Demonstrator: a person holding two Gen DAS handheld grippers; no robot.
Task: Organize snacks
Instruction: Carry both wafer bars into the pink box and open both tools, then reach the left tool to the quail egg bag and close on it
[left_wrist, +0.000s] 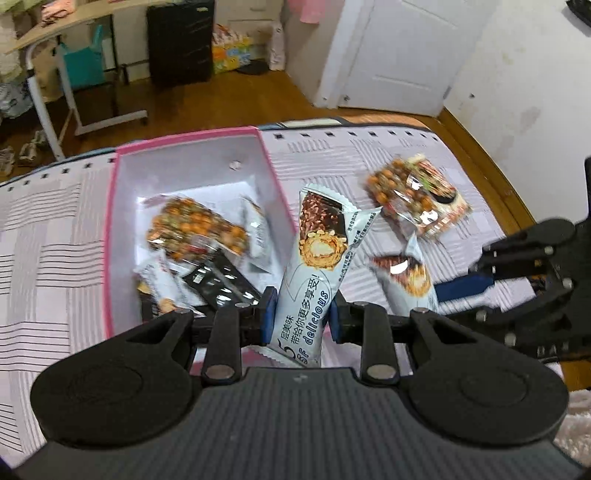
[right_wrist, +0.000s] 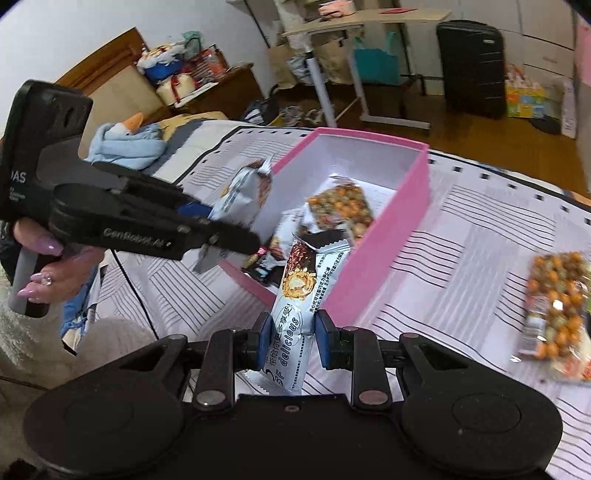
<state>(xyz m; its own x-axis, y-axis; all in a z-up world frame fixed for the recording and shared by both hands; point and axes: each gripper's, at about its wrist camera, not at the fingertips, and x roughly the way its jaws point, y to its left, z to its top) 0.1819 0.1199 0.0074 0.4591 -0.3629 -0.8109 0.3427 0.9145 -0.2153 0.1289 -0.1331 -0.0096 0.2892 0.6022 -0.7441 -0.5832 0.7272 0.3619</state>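
A: The left claw (left_wrist: 300, 317) is clenched on a pale blue wafer bar (left_wrist: 317, 266), tilted down over the near edge of the pink box (left_wrist: 110, 236) on the striped bed cover (left_wrist: 44, 229).

B: The right claw (right_wrist: 289, 338) likewise grips a second wafer bar (right_wrist: 299, 302), angled down just short of the box's near wall.

A: Inside the box lie a nut packet (left_wrist: 195, 229) and dark wrappers. Another nut packet (left_wrist: 417, 195) rests on the cover, right of the box.

B: Only the right view shows the hand (right_wrist: 55, 266) with lilac nails gripping the left tool's handle, and a blue goose toy (right_wrist: 125, 142) farther back.
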